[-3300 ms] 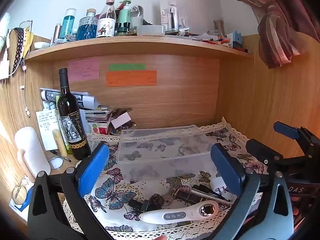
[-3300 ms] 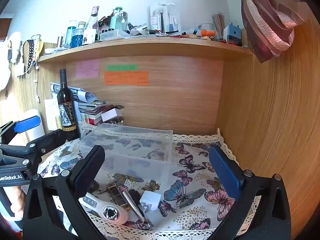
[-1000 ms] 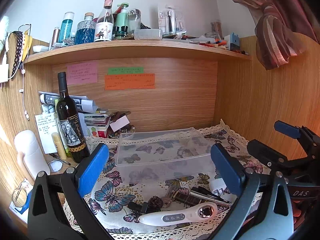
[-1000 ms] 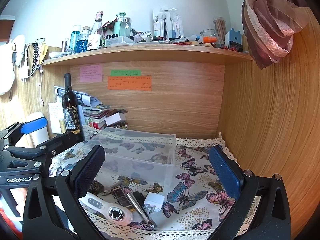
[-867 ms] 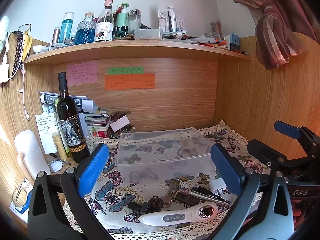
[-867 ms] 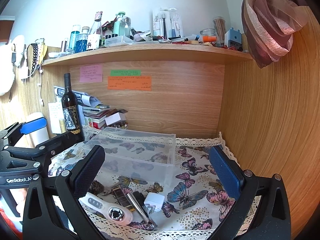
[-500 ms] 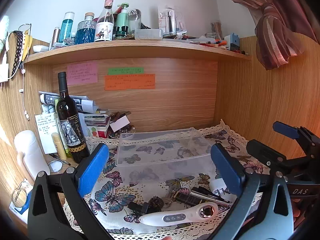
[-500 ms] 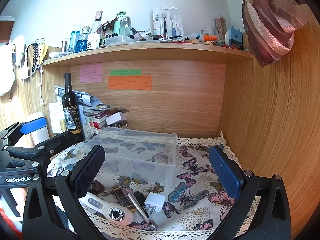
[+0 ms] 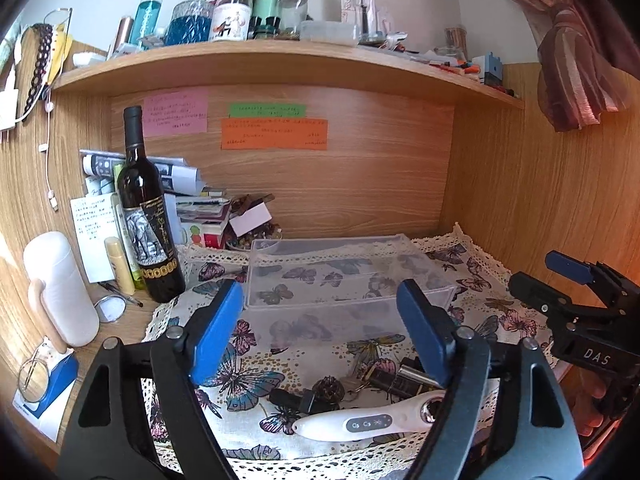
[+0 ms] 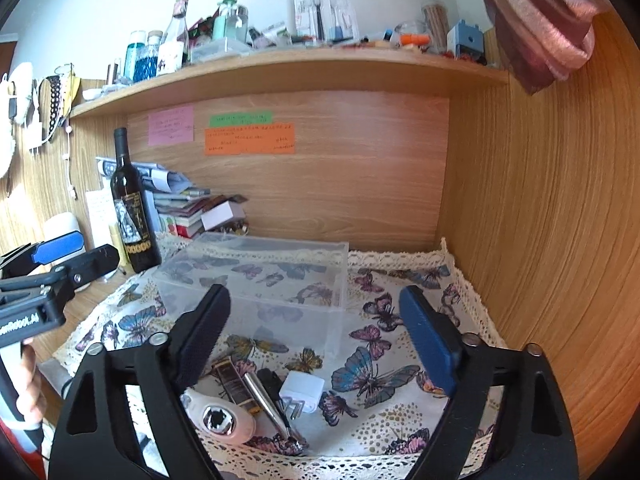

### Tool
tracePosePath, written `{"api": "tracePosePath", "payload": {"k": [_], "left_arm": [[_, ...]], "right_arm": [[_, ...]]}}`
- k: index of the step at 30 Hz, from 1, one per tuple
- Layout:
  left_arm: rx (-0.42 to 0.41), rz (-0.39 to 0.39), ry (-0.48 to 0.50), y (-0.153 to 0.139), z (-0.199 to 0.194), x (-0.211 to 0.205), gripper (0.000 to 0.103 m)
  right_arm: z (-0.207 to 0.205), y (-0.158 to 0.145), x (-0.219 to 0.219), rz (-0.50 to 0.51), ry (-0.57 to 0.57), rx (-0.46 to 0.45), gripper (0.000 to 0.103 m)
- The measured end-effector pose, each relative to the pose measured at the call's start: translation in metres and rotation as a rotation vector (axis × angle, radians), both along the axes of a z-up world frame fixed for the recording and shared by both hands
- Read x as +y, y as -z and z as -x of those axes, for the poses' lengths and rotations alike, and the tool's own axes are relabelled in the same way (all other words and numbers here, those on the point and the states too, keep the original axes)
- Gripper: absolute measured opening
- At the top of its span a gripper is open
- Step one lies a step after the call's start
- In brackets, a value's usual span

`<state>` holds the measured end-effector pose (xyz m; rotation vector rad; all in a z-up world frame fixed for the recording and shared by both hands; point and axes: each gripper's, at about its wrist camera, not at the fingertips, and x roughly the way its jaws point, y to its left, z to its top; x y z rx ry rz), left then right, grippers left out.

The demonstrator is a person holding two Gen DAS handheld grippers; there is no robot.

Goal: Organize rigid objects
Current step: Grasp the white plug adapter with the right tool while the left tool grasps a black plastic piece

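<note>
A clear plastic box [image 9: 344,280] [image 10: 260,276] stands empty on a butterfly cloth [image 9: 256,376]. In front of it lies a pile of small things: a white handheld device [image 9: 360,422] [image 10: 224,420], a black plug [image 9: 296,398], keys with a dark ball charm [image 9: 328,386], a dark gold-trimmed bar [image 10: 236,386], a silver pen [image 10: 268,404] and a white charger [image 10: 302,392]. My left gripper [image 9: 320,332] is open and empty above the pile. My right gripper [image 10: 316,336] is open and empty, to the right of the left one.
A wine bottle [image 9: 146,216] stands at the left with books and papers [image 9: 200,216] behind it. A white bottle [image 9: 60,288] stands further left. A cluttered shelf [image 9: 280,60] runs overhead. A wooden side wall [image 10: 540,240] closes the right.
Both grippers' jaws have narrowed but stay open. The views have barely shifted, and the objects on the cloth have not moved.
</note>
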<state>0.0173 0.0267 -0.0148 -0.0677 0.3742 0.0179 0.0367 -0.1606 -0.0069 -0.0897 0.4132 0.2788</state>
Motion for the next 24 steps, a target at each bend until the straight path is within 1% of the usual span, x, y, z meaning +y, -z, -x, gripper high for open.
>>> {"api": "tracePosePath", "payload": {"k": [1, 3, 6, 9, 13, 18, 22, 24], "left_arm": [[0.02, 0.009, -0.005, 0.004, -0.003, 0.005, 0.072], [0.06, 0.021, -0.011, 0.015, -0.008, 0.013, 0.07], [0.138, 0.032, -0.022, 0.034, -0.017, 0.023, 0.067], [0.203, 0.038, -0.013, 0.051, -0.026, 0.026, 0.066], [0.285, 0.025, -0.001, 0.074, -0.035, 0.026, 0.066], [0.386, 0.038, 0.023, 0.098, -0.046, 0.029, 0.063], [0.433, 0.046, 0.029, 0.107, -0.052, 0.033, 0.063], [0.443, 0.074, 0.043, 0.108, -0.055, 0.038, 0.063]], "right_arm": [[-0.003, 0.004, 0.0, 0.001, -0.003, 0.022, 0.071], [-0.007, 0.012, 0.001, 0.002, -0.012, 0.058, 0.066], [-0.013, 0.022, 0.002, 0.012, -0.02, 0.098, 0.062], [-0.021, 0.034, 0.003, 0.021, -0.022, 0.149, 0.06], [-0.03, 0.05, 0.003, 0.023, -0.022, 0.219, 0.058], [-0.041, 0.067, 0.003, 0.019, -0.023, 0.305, 0.054], [-0.046, 0.077, 0.002, 0.024, -0.017, 0.343, 0.053], [-0.048, 0.08, 0.002, 0.026, -0.016, 0.356, 0.053]]}}
